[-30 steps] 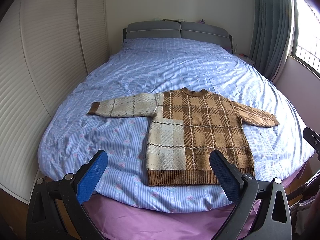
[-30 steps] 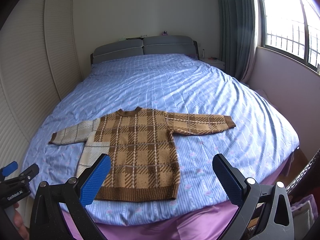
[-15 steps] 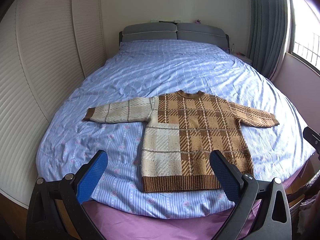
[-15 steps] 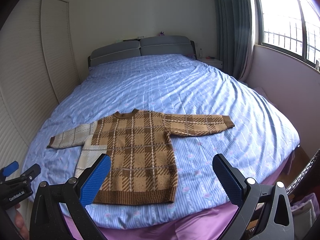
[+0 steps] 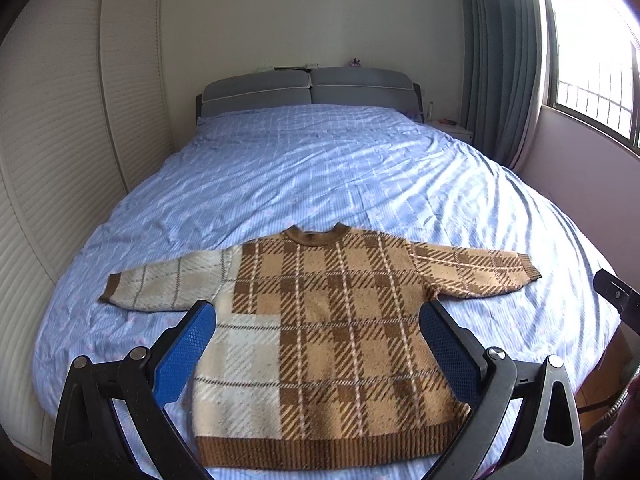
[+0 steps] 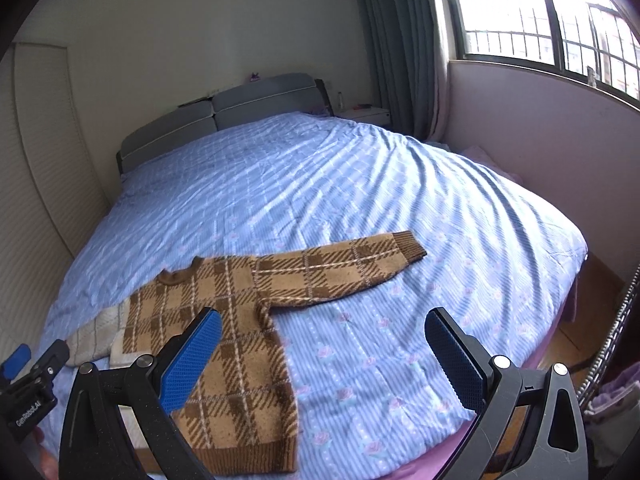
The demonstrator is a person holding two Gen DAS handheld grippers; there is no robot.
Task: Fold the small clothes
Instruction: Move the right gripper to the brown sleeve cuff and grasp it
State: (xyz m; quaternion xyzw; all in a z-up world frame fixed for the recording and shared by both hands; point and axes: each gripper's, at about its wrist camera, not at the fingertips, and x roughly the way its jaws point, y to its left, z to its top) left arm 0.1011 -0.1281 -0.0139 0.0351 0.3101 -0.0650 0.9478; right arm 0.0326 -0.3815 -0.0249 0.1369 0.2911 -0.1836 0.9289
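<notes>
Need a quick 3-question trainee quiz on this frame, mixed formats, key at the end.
1. True or false: the sweater lies spread flat on the bed, both sleeves out to the sides.
2. Multiple choice: the left tool is A) shut on the hem, B) open and holding nothing, C) shut on a sleeve.
3. Fill in: in the right wrist view, the right tool is open, with the sweater's brown sleeve stretched toward the ____ side of the room.

Key: 1 true; 2 B; 3 window
</notes>
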